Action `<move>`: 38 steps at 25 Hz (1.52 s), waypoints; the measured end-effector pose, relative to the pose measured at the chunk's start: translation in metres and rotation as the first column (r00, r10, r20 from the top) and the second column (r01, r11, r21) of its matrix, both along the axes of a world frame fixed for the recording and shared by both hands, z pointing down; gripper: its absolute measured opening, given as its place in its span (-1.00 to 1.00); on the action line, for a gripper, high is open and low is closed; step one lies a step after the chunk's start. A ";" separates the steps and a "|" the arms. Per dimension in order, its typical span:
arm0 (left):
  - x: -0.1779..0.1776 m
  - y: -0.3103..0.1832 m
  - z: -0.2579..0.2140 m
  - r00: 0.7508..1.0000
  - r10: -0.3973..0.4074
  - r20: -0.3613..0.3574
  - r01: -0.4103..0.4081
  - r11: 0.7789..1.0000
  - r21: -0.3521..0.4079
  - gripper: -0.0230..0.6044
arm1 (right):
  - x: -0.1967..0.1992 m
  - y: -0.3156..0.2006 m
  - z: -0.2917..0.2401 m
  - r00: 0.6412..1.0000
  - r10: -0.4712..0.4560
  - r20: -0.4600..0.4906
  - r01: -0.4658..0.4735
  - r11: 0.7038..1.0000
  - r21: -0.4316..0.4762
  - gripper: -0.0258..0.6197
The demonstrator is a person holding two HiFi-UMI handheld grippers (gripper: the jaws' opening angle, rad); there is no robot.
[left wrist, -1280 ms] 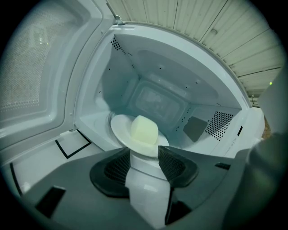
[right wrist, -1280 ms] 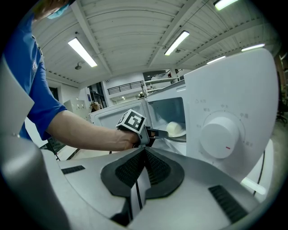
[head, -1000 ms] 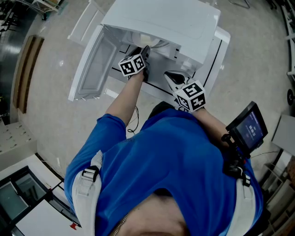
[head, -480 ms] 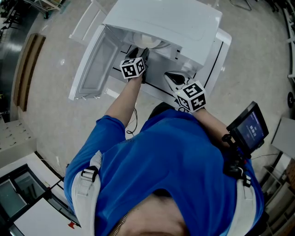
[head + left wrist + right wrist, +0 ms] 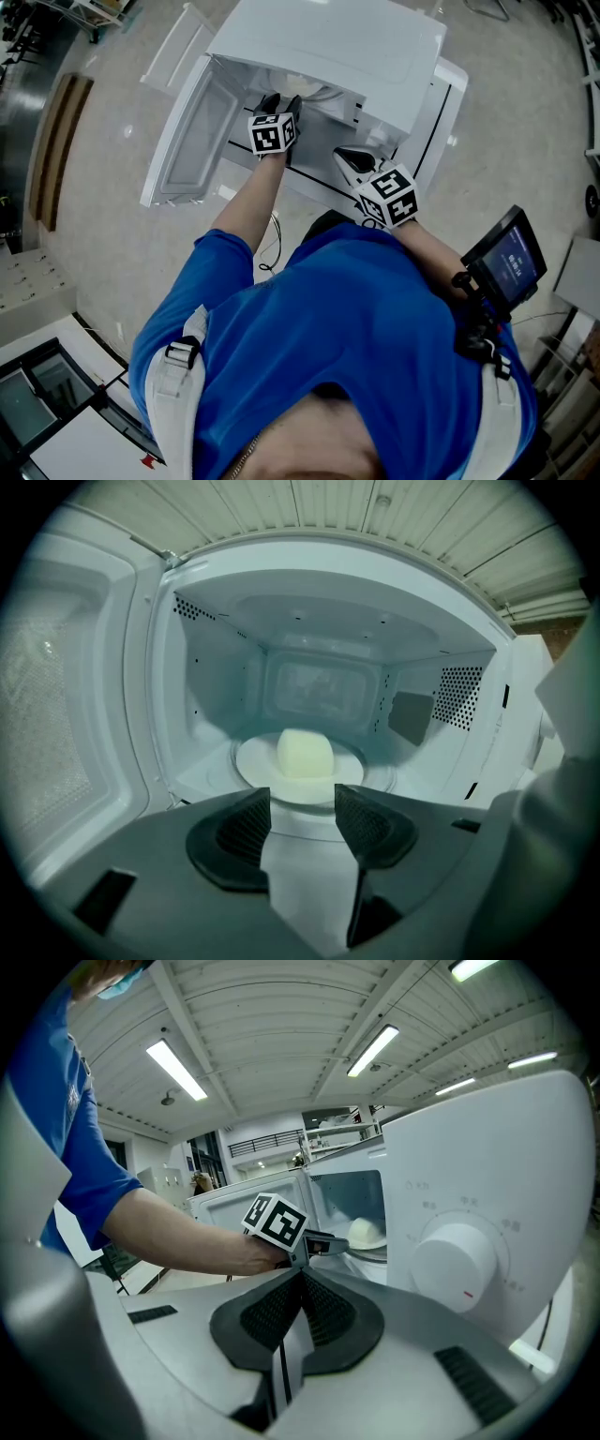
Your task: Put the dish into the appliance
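Observation:
The white microwave [image 5: 328,37] stands with its door [image 5: 187,131] swung open to the left. On its turntable lies a white dish [image 5: 253,761] carrying a pale yellow lump [image 5: 305,754]. My left gripper [image 5: 302,819] hovers at the oven's mouth, just short of the dish, open, with nothing between its pads. In the head view the left gripper [image 5: 278,101] reaches into the opening. My right gripper [image 5: 349,155] hangs in front of the microwave's control panel, shut and empty; the right gripper [image 5: 302,1309] looks past my left arm at the dish [image 5: 366,1234].
A big round dial [image 5: 459,1258] sits on the microwave's panel, close to the right gripper. The open door [image 5: 66,714] walls off the left side of the cavity. A small screen device [image 5: 506,261] rides at the person's right hip. A cabinet [image 5: 37,403] stands at lower left.
The left gripper's jaws have spread apart at the microwave's mouth and its cube has shifted slightly upward in the view. The right gripper has stayed put.

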State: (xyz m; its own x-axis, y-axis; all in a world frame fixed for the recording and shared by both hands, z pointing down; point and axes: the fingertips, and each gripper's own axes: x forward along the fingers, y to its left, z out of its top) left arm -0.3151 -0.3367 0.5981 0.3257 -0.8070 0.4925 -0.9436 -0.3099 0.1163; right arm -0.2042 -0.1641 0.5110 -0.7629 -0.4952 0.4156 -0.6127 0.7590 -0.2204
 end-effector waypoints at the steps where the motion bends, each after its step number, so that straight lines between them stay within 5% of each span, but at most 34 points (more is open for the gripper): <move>1: 0.000 -0.002 0.000 1.000 0.003 0.006 -0.003 1.000 -0.002 -0.22 | 0.001 0.000 0.000 1.000 0.002 0.000 -0.002 1.000 0.001 -0.92; 17: 0.012 -0.024 0.004 0.998 0.052 0.044 -0.051 0.998 -0.032 -0.23 | 0.007 -0.005 0.001 1.000 0.020 -0.002 -0.020 1.000 0.012 -0.92; 38: 0.013 -0.019 -0.010 0.999 0.049 -0.010 -0.049 0.999 0.022 -0.23 | 0.004 -0.008 -0.002 1.000 0.005 0.003 -0.005 1.000 0.023 -0.92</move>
State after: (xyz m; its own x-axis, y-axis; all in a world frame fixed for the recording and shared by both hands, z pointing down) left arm -0.3017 -0.3560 0.5880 0.3705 -0.8004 0.4712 -0.9259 -0.3584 0.1191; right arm -0.2001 -0.1716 0.5094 -0.7617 -0.5084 0.4016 -0.6158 0.7607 -0.2050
